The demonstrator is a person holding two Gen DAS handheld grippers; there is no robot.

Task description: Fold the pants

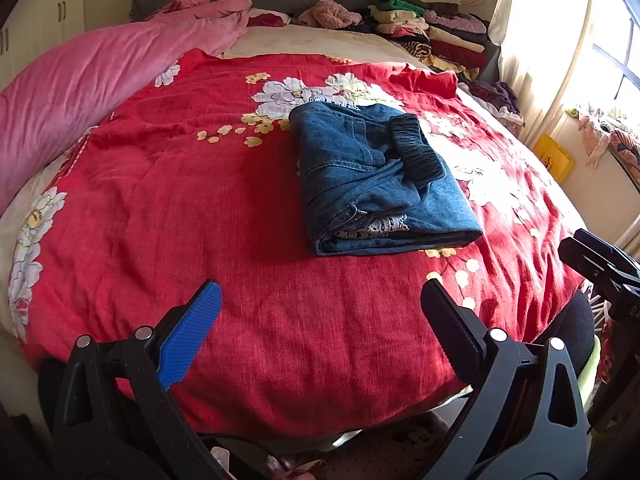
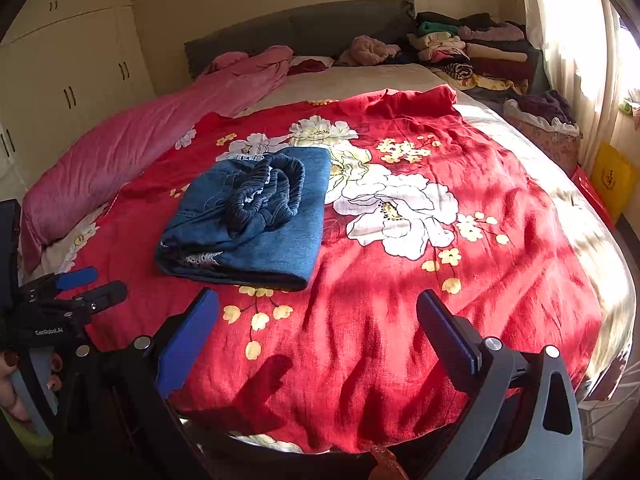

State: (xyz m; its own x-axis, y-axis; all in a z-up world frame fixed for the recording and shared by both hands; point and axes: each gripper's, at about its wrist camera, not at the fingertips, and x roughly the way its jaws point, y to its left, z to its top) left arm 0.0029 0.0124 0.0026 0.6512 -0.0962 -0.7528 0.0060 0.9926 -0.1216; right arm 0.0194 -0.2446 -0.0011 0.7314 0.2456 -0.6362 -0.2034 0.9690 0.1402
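Observation:
The blue denim pants (image 1: 372,184) lie folded in a compact rectangle on the red floral quilt (image 1: 192,216), dark elastic waistband on top. They also show in the right wrist view (image 2: 256,220) on the quilt (image 2: 400,320). My left gripper (image 1: 320,312) is open and empty, held back above the bed's near edge, apart from the pants. My right gripper (image 2: 318,320) is open and empty, also near the front edge, to the right of the pants. The left gripper shows at the left edge of the right wrist view (image 2: 80,284).
A pink blanket (image 1: 80,84) lies along the bed's left side. Stacks of folded clothes (image 1: 432,32) sit at the head on the right. A yellow bag (image 1: 554,158) and curtained window stand right of the bed. White wardrobes (image 2: 72,80) stand at the left.

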